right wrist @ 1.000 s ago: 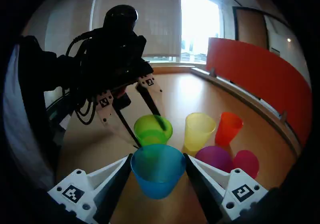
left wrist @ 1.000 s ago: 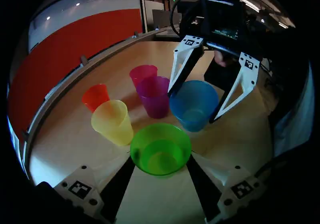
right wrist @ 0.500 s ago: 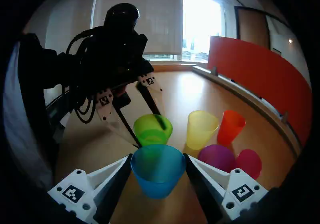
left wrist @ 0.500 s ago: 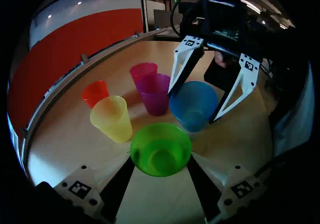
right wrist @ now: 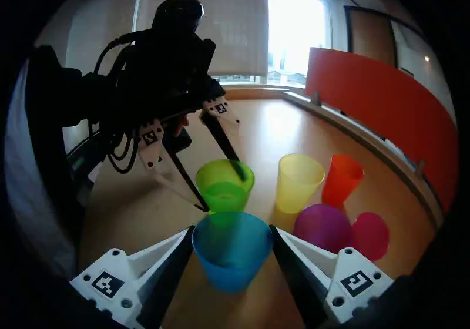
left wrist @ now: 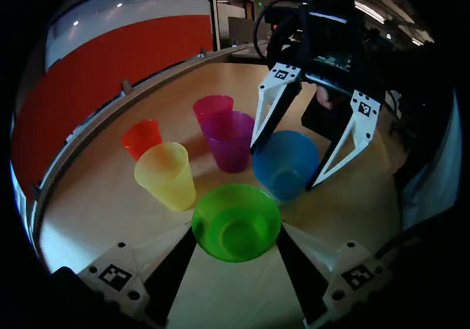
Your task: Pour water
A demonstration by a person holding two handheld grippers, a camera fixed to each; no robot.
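holding the green cup (left wrist: 236, 223) in the left gripper (left wrist: 235, 234), both fingers pressed against its sides, mouth up and close under the camera. clamping the blue cup (right wrist: 232, 252) the same way in the right gripper (right wrist: 231, 231), upright. facing each other, with the blue cup straight ahead of the left gripper and near the green one, rims apart. cannot tell from here which cup carries the water, or how much. just beside the blue cup, ahead and left of the left gripper: a purple cup (left wrist: 229, 141) with a pink cup (left wrist: 212, 106) behind it. further left, a yellow cup (left wrist: 166, 176) and an orange cup (left wrist: 141, 138), all standing on the worktop (left wrist: 352, 205). likely ways to go wrong: tipping too fast, or with rims misaligned, and spilling onto the worktop; squeezing the thin tapered walls and letting a cup buckle or slip down; swinging a finger into the purple cup and toppling it.
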